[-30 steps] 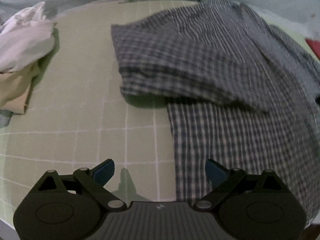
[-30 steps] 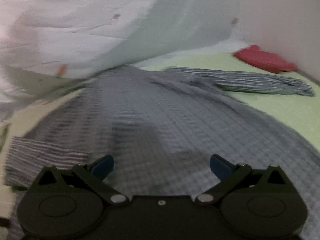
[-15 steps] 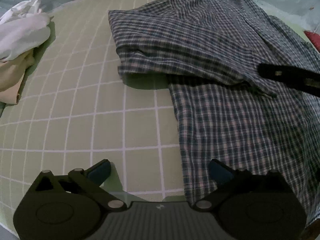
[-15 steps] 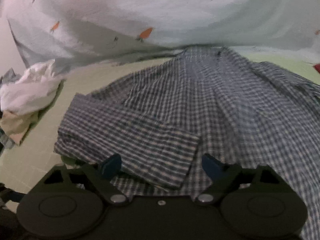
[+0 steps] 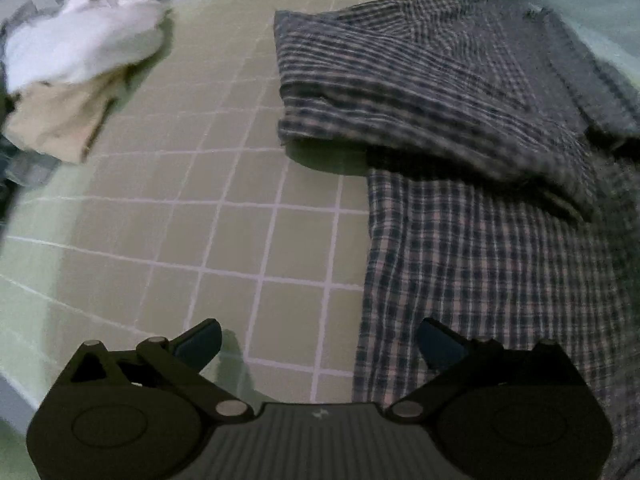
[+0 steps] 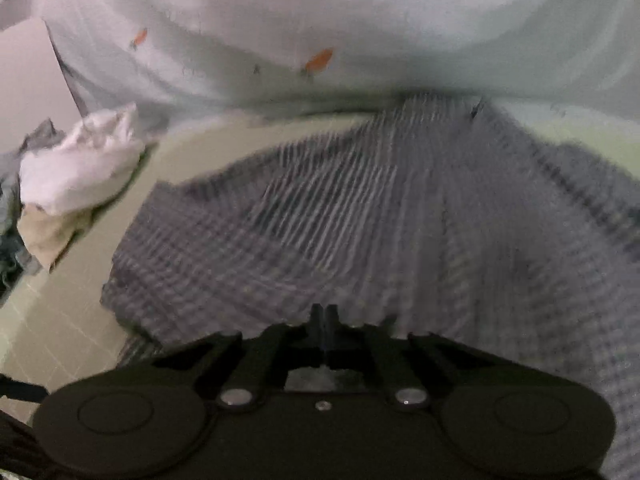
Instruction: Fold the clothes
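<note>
A pale green mat (image 5: 224,240) ruled with a white grid covered the work surface, flat and matte. Behind it hung a light sheet (image 6: 360,32) dotted with small orange marks.

On the mat, to the right in the left wrist view, lay the plaid shirt (image 5: 480,248): thin woven cotton in a blue-and-white check, spread flat. One sleeve (image 5: 420,92) was folded across the body, its layered edge raised enough to cast a shadow on the mat.

The shirt looked light, limp and easily creased. It would probably sag and slide when lifted by one point, so hems, side seams or the doubled edge of a fold seemed the best places to take hold, with both grippers spaced apart to keep the fabric taut.

At the far left sat a crumpled heap of white and cream cloth (image 5: 80,64), soft and shapeless, well apart from the shirt.

The left gripper (image 5: 320,344) hovered low over the shirt's left edge, its blue-tipped fingers spread wide with nothing between them.

The right gripper (image 6: 325,320) was over the shirt's body, its jaws having just snapped fully together. The view was blurred, so whether any fabric was pinched between them could not be told.
</note>
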Demonstrator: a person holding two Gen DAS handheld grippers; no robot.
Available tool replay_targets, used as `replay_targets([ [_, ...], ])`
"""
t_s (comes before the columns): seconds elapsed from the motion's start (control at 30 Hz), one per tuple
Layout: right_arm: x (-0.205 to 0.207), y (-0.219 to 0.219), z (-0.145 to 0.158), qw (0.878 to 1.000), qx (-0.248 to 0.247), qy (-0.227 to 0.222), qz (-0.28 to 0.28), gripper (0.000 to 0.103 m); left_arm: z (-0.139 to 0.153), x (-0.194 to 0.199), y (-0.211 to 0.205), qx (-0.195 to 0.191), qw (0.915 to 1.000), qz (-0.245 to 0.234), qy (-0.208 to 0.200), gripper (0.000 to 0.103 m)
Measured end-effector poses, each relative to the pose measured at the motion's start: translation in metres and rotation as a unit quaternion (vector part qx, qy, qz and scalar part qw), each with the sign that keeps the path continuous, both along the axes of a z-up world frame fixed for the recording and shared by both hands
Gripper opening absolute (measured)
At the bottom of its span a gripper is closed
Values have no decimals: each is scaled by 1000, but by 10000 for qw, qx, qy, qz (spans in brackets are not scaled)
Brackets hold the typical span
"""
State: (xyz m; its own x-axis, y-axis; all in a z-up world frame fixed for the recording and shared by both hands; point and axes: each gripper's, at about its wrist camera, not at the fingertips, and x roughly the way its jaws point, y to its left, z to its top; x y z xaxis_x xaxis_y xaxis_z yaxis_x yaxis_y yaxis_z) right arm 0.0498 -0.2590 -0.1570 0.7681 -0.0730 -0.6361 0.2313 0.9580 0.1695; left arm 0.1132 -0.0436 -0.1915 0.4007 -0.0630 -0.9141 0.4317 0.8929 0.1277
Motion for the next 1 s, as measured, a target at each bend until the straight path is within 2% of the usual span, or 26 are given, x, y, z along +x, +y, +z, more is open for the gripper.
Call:
replay_targets([
  [0.03, -7, -10, 7, 9999, -25, -94, -26, 0, 3, -4, -4, 173, 9998, 15, -87, 103],
  [0.13, -29, -45, 25, 9992, -37, -347, -188, 0, 17, -15, -17, 320, 9987, 178, -363, 103],
  [0.3, -48, -102, 24, 9995, 61, -123, -290, 3, 26, -33, -52, 58, 9978, 482, -449, 103],
  [0.33, -52, -109, 20, 9993, 92, -63, -349, 10, 25, -36, -60, 20, 9977, 520, -438, 103],
  [0.43, -67, -135, 9, 9980, 192, 64, -595, 39, 20, -47, -81, -117, 9974, 650, -303, 103],
  [0.47, -74, -146, 6, 9971, 230, 70, -723, 44, 18, -51, -88, -176, 9972, 688, -250, 103],
  [0.57, -97, -187, 0, 9927, 220, 78, -1186, 47, 9, -64, -109, -196, 9967, 779, -99, 103],
  [0.67, -131, -247, -4, 9758, 354, -22, -2159, 62, -1, -72, -126, -150, 9962, 851, 86, 103],
  [0.8, -176, -330, -13, 9341, 513, 22, -3532, 65, -7, -77, -141, -130, 9950, 981, 109, 103],
  [0.87, -194, -359, -14, 9132, 397, 54, -4056, 74, -6, -75, -146, -102, 9945, 1031, 119, 103],
  [0.93, -207, -382, -16, 8907, 194, 92, -4541, 79, -6, -71, -149, -81, 9938, 1101, 155, 103],
  [1.0, -215, -401, -20, 8748, 15, 219, -4839, 83, -6, -68, -152, -64, 9931, 1158, 191, 103],
])
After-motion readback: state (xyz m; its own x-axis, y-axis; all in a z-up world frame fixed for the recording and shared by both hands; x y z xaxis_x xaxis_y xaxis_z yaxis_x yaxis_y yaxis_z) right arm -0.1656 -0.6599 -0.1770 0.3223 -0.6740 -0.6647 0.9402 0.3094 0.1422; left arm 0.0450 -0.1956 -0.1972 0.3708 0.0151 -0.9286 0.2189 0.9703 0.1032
